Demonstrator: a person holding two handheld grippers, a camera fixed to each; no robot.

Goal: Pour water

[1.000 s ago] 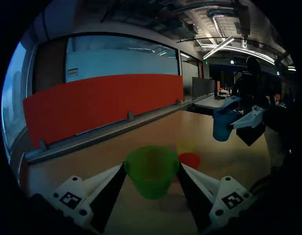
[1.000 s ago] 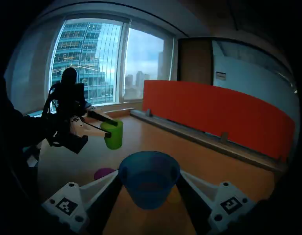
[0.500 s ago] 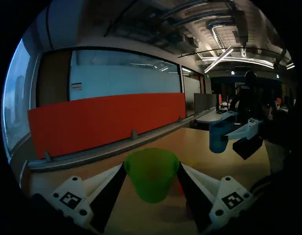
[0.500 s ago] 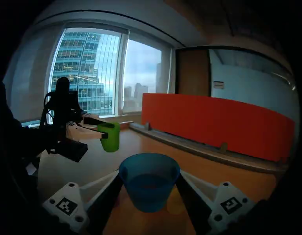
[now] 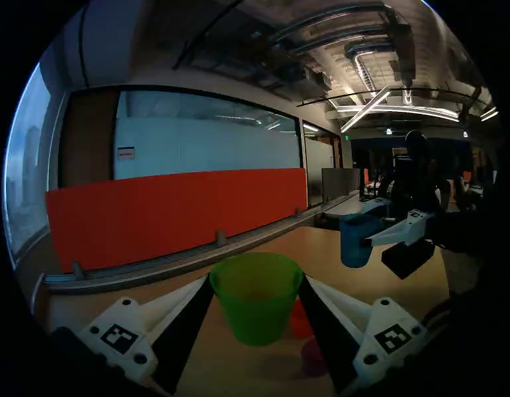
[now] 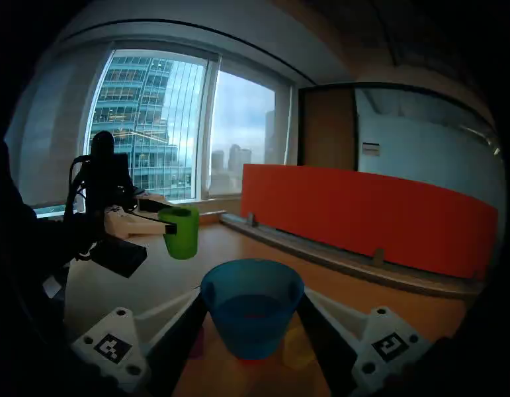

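Observation:
In the left gripper view my left gripper (image 5: 256,301) is shut on a green cup (image 5: 256,304), held upright above the wooden table (image 5: 321,248). Farther off to the right in that view, the blue cup (image 5: 353,239) hangs between the right gripper's fingers (image 5: 400,231). In the right gripper view my right gripper (image 6: 252,317) is shut on that blue cup (image 6: 252,314), upright, with liquid low inside it. To the left there, the left gripper (image 6: 178,228) holds the green cup (image 6: 180,231) at about the same height.
Red (image 5: 298,319) and pink (image 5: 313,349) cups stand on the table below the green cup. A yellow cup (image 6: 296,345) shows beneath the blue one. An orange divider panel (image 5: 175,212) runs along the table's far edge; large windows (image 6: 182,126) lie behind the left gripper.
Both grippers have risen with their cups, so the table and the cups on it sit lower in view. The blue and green cups have come a little closer together.

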